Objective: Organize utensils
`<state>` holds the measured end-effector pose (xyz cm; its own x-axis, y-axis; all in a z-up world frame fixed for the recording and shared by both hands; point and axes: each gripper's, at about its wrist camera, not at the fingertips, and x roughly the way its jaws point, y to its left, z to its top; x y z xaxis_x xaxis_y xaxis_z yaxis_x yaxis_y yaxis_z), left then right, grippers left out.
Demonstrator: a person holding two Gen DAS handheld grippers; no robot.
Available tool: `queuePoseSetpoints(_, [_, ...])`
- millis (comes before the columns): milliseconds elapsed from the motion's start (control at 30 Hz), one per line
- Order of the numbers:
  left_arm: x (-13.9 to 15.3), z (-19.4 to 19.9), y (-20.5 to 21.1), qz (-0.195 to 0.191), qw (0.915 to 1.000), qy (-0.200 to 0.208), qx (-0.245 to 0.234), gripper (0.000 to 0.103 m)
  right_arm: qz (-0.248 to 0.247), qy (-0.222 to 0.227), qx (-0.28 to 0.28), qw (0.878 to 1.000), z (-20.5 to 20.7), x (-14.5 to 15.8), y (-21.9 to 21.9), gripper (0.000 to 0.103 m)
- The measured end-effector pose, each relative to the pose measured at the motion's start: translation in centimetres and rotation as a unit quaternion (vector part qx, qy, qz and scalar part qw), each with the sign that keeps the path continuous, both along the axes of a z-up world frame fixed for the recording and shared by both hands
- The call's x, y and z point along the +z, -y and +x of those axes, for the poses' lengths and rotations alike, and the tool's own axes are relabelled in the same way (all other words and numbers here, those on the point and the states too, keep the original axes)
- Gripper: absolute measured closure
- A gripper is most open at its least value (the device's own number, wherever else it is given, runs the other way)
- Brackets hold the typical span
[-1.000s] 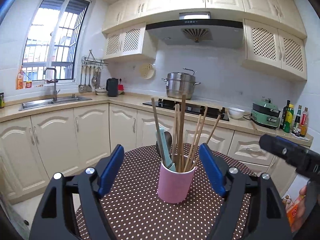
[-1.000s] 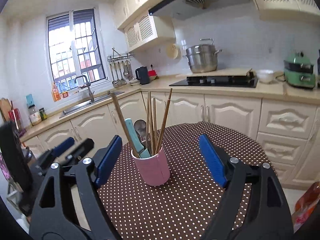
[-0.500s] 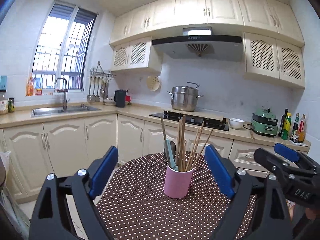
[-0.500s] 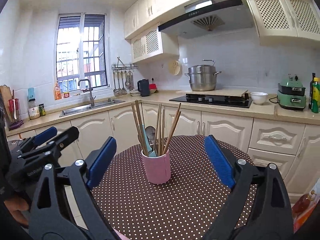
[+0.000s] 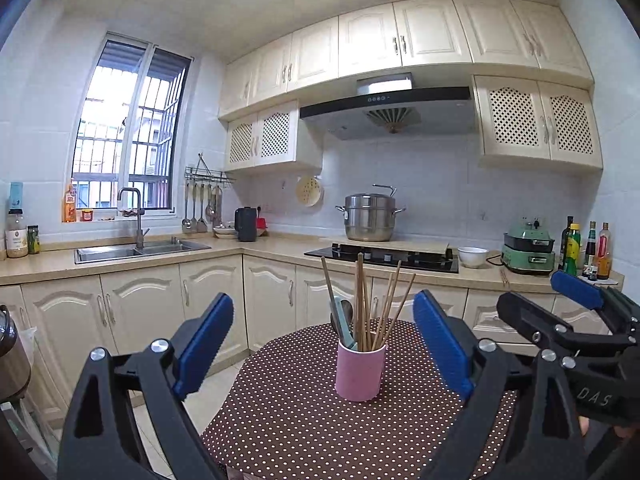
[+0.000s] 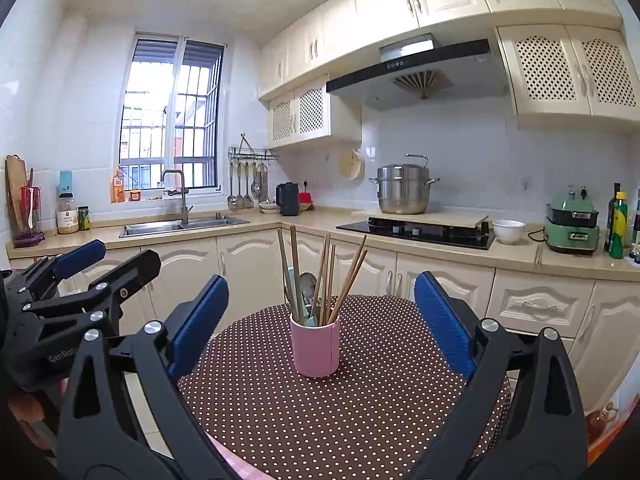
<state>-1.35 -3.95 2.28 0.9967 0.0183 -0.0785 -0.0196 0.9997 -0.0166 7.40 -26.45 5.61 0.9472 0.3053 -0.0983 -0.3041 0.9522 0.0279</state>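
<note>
**Both grippers empty before a filled utensil cup**

A pink cup (image 5: 361, 370) stands upright on the round table with its dotted brown cloth (image 5: 304, 424), near the far edge. It holds a sheaf of wooden chopsticks (image 5: 366, 300), a pale green handle (image 5: 344, 326) and a metal spoon (image 6: 309, 283) at the back. The left gripper (image 5: 322, 344) has its blue pads spread wide, nothing between them, clear of the cup. The right gripper (image 6: 320, 320) is spread likewise, its jaws opening a little further, empty, the cup ahead of the pads and untouched.

Handling, as judged: the chopsticks are light, stiff and thin, and lean loosely against the rim, so one sideways knock could fan them out or tip the cup. The cup looks smooth and probably hard; a hold across its mid-wall, below the rim, seems safest. A single utensil is best taken on its upper shaft, well above the rim, and drawn straight up.
</note>
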Motion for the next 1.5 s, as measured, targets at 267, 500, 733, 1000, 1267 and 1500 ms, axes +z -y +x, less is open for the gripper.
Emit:
queuePoseSetpoints(267, [0.3, -0.5, 0.0, 0.004, 1.0, 0.005, 0.007, 0.013, -0.012, 0.024, -0.01, 1.0, -1.1, 0.5, -0.2, 0.01])
queuePoseSetpoints(500, [0.3, -0.3, -0.2, 0.015, 0.9997, 0.011, 0.013, 0.013, -0.025, 0.037, -0.012, 0.999, -1.2, 0.6, -0.9, 0.01])
queuePoseSetpoints(733, [0.2, 0.4, -0.3, 0.015, 0.9997, 0.017, 0.013, 0.013, -0.025, 0.038, -0.012, 0.999, -0.6, 0.5, -1.1, 0.01])
queuePoseSetpoints(1000, [-0.2, 1.6, -0.5, 0.016, 0.9997, 0.011, 0.013, 0.013, -0.024, 0.033, -0.011, 0.999, 0.4, 0.1, -1.2, 0.01])
queuePoseSetpoints(1267, [-0.7, 2.6, -0.5, 0.017, 0.9998, 0.001, 0.012, 0.013, -0.023, 0.023, -0.01, 0.999, 1.4, -0.3, -1.3, 0.01])
queuePoseSetpoints(1500, [-1.0, 3.0, -0.3, 0.02, 0.9997, -0.004, 0.013, 0.013, -0.023, 0.015, -0.011, 1.0, 1.8, -0.5, -1.3, 0.01])
